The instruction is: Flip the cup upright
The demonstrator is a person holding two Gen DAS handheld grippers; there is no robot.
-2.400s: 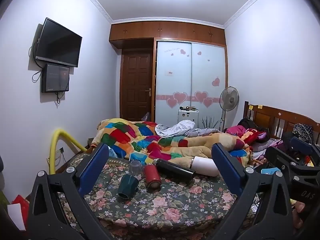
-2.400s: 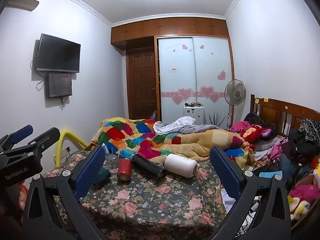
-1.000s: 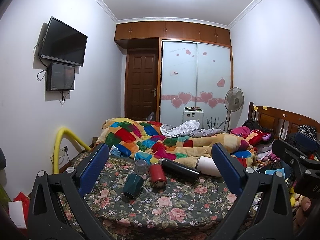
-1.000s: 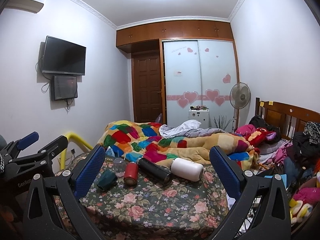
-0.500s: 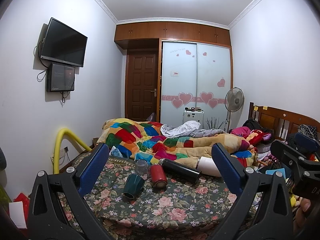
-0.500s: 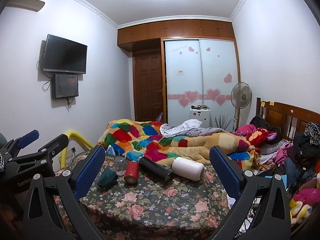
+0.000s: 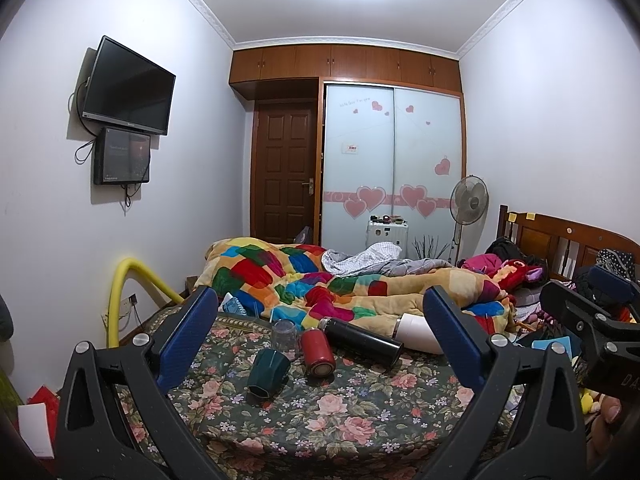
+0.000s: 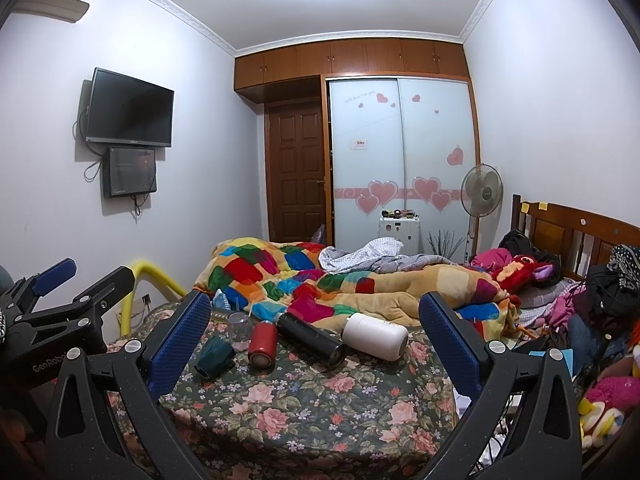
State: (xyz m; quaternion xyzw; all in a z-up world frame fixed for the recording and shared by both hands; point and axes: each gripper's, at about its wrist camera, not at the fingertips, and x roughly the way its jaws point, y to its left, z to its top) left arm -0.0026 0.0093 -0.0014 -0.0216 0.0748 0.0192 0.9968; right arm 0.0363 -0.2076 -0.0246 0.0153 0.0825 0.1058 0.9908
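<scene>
Green cup sideways between open tool fingers.

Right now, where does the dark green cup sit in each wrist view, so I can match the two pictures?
Left wrist: the dark green cup lies on its side on the floral cover, left of centre, its mouth toward the camera.
Right wrist: the same cup lies low left, just beside that tool's left finger.
Shared landmark: the red can lies immediately to its right in both.
</scene>
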